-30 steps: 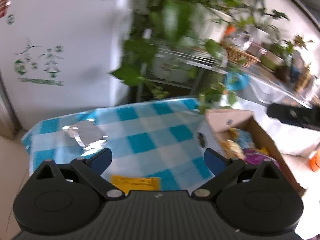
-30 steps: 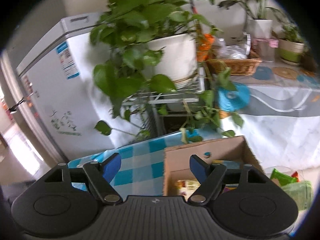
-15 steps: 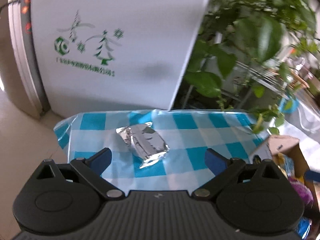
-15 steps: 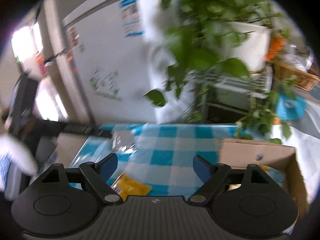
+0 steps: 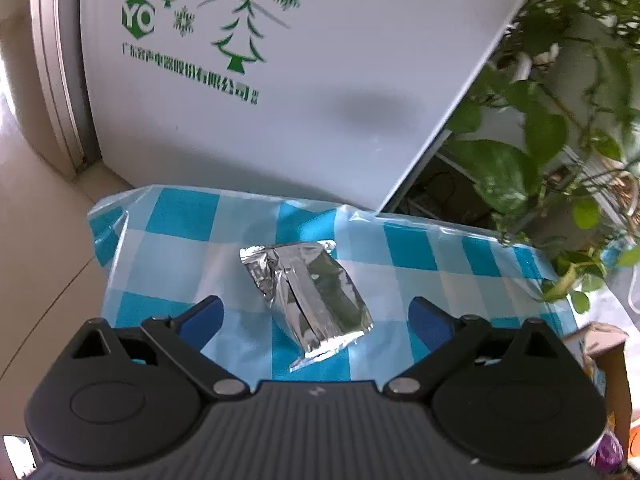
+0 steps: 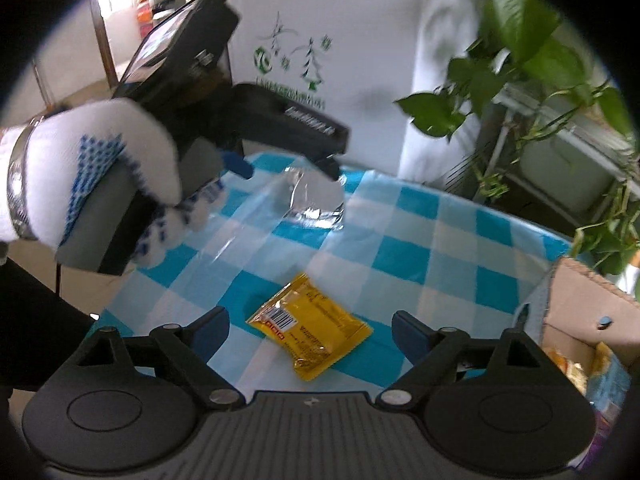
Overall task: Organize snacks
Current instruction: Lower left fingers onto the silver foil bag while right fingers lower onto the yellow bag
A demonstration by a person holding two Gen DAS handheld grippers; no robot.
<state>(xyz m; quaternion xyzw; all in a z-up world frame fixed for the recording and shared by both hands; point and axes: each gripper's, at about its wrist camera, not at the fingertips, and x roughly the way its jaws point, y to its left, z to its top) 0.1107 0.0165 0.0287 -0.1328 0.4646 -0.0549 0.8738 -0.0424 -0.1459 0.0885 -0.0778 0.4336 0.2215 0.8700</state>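
A silver foil snack pack [image 5: 310,298] lies on the blue-and-white checked tablecloth [image 5: 180,216]. My left gripper [image 5: 316,318] hangs open above it, one finger on each side and neither touching. In the right wrist view the same foil pack [image 6: 312,200] lies under the left gripper [image 6: 288,170], held by a gloved hand [image 6: 100,184]. A yellow snack sachet [image 6: 310,330] lies flat nearer the front. My right gripper [image 6: 310,330] is over it with jaws still opening, pads clear of the sachet.
An open cardboard box [image 6: 588,312] holding several snacks stands at the table's right end. A white freezer [image 5: 280,80] stands right behind the table. Leafy potted plants [image 5: 560,128] on a wire rack crowd the far right.
Both grippers swung left from the box side and dipped toward the table. The foil pack now sits between the left fingers, the yellow sachet between the right ones, which have spread wider.
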